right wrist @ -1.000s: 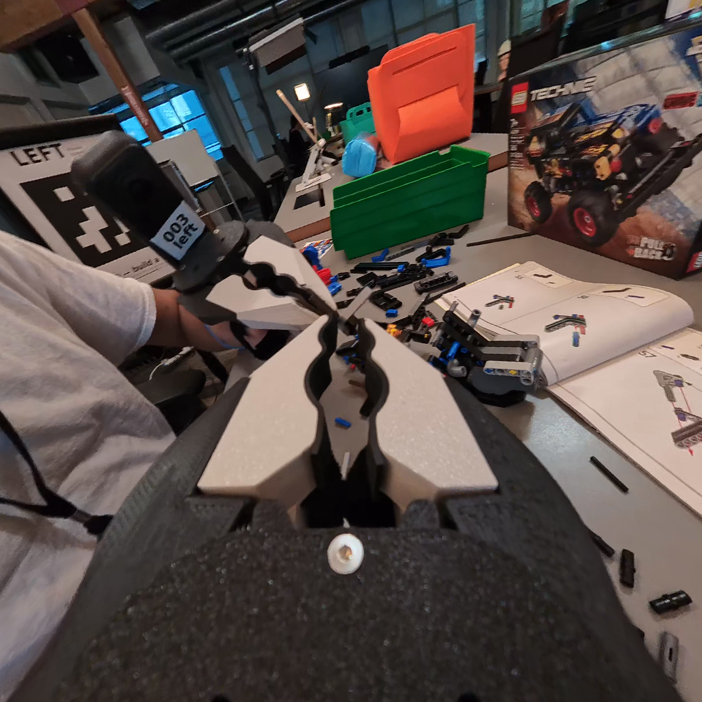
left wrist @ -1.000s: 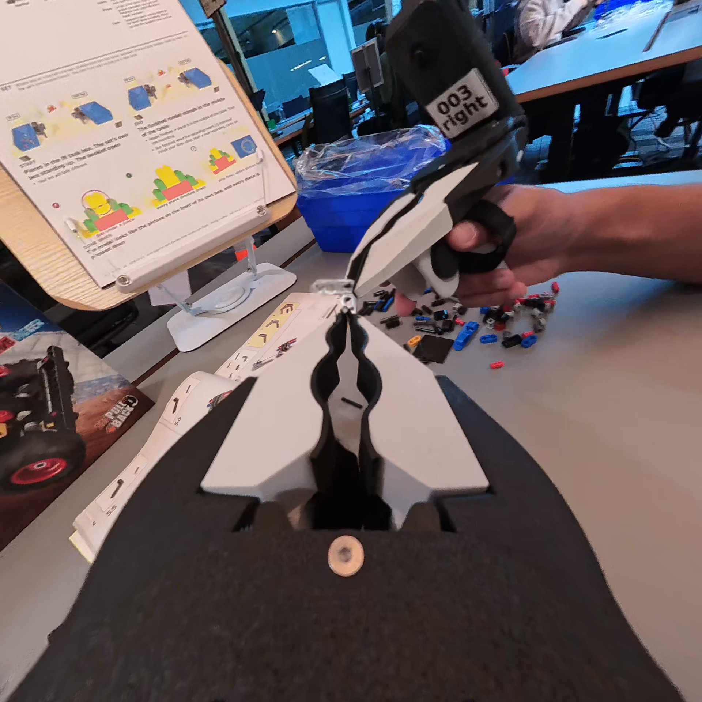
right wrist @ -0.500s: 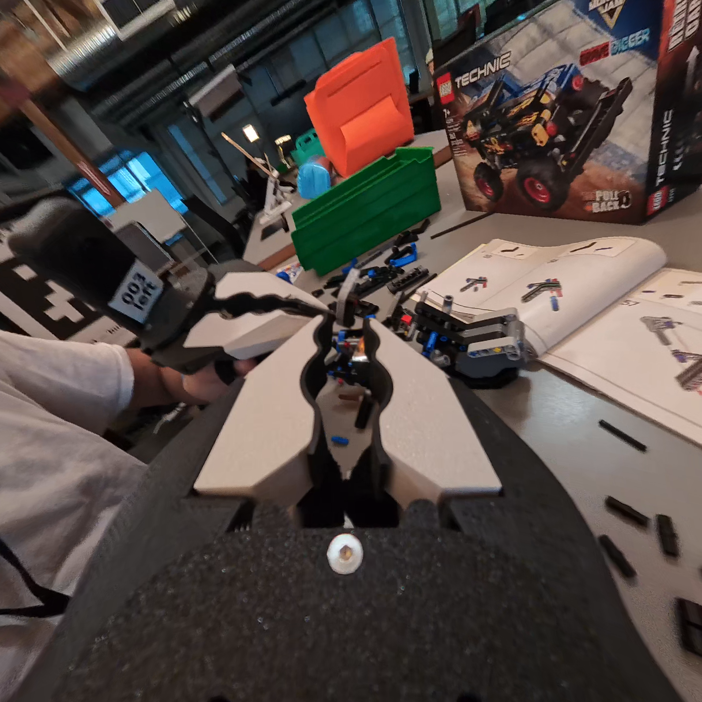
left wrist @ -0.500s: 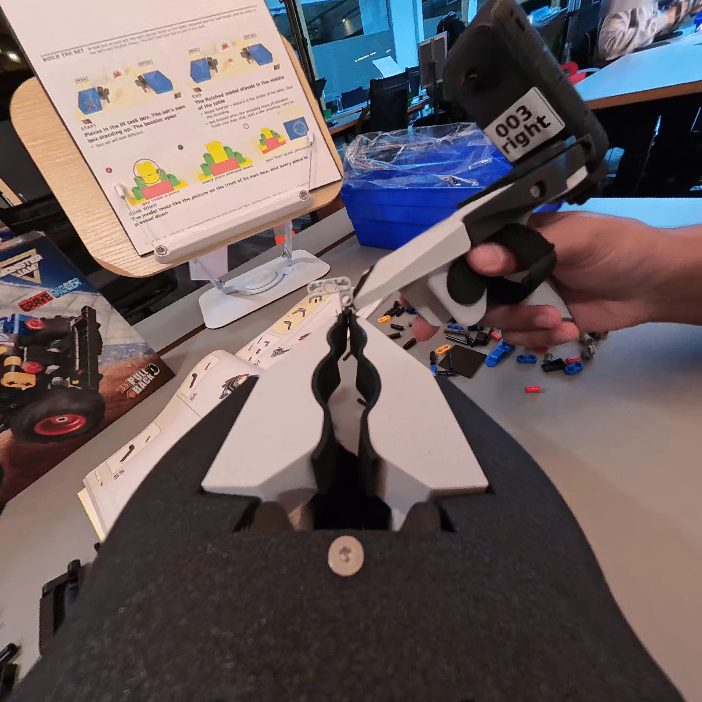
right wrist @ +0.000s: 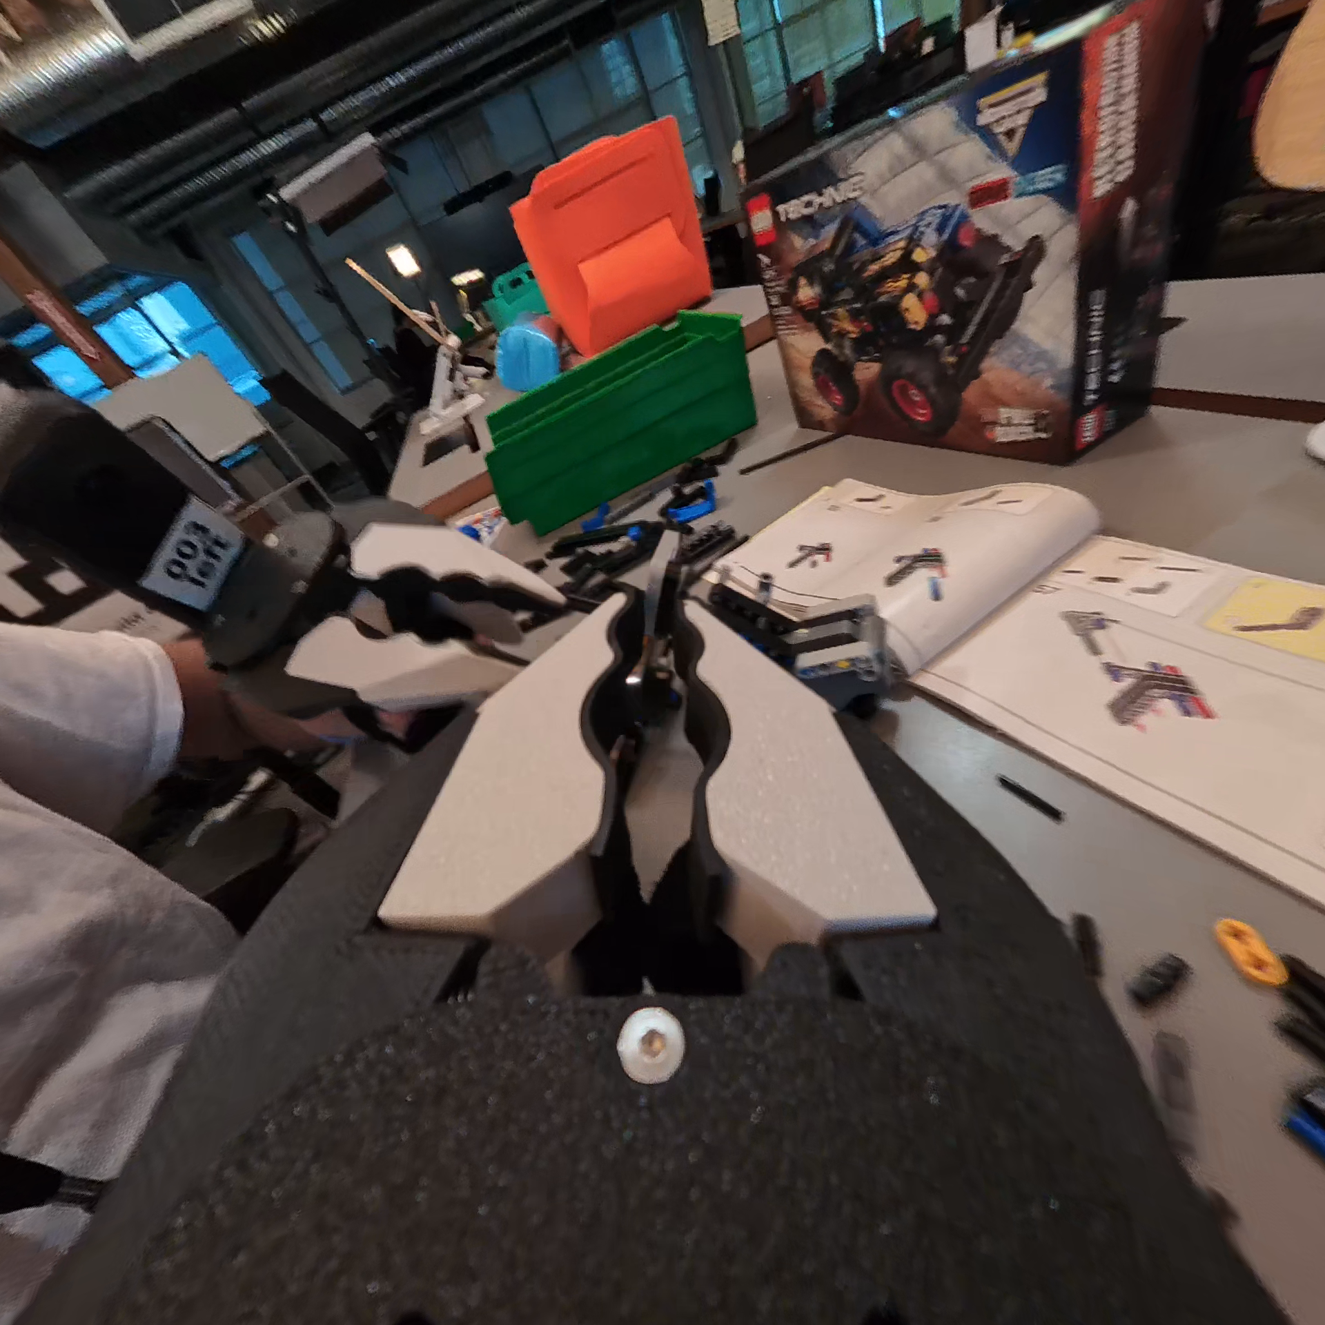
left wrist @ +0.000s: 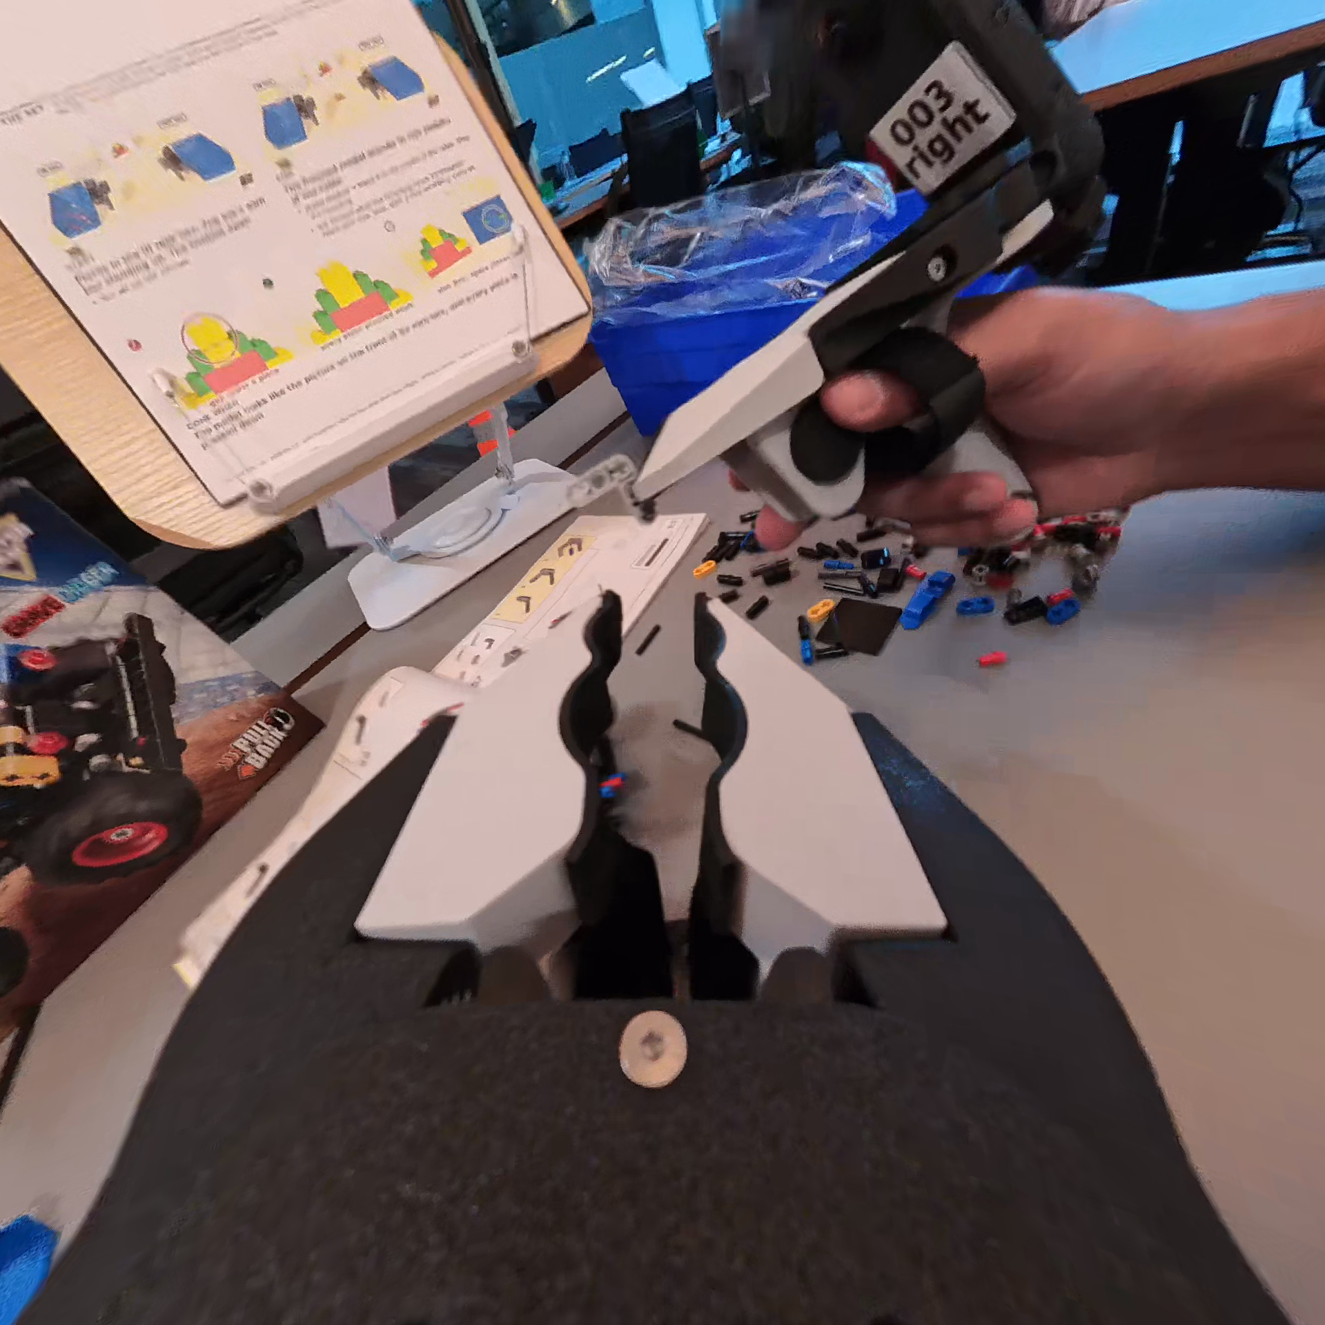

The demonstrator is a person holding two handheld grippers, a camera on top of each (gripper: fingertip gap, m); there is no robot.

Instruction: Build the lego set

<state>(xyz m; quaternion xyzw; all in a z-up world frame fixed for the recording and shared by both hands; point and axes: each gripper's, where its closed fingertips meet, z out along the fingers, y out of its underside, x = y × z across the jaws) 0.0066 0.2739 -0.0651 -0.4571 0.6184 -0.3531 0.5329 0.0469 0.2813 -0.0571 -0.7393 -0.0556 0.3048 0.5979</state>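
Two handheld grippers held close together.
The left gripper (left wrist: 652,609) has its jaws parted and empty; the right gripper (right wrist: 656,609), gripped by a hand (left wrist: 1061,423), is clamped narrow.

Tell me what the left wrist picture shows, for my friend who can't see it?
The left gripper is open and empty above the grey table. Ahead, the right gripper pinches a small grey lego beam above the instruction booklet, near scattered lego pieces.
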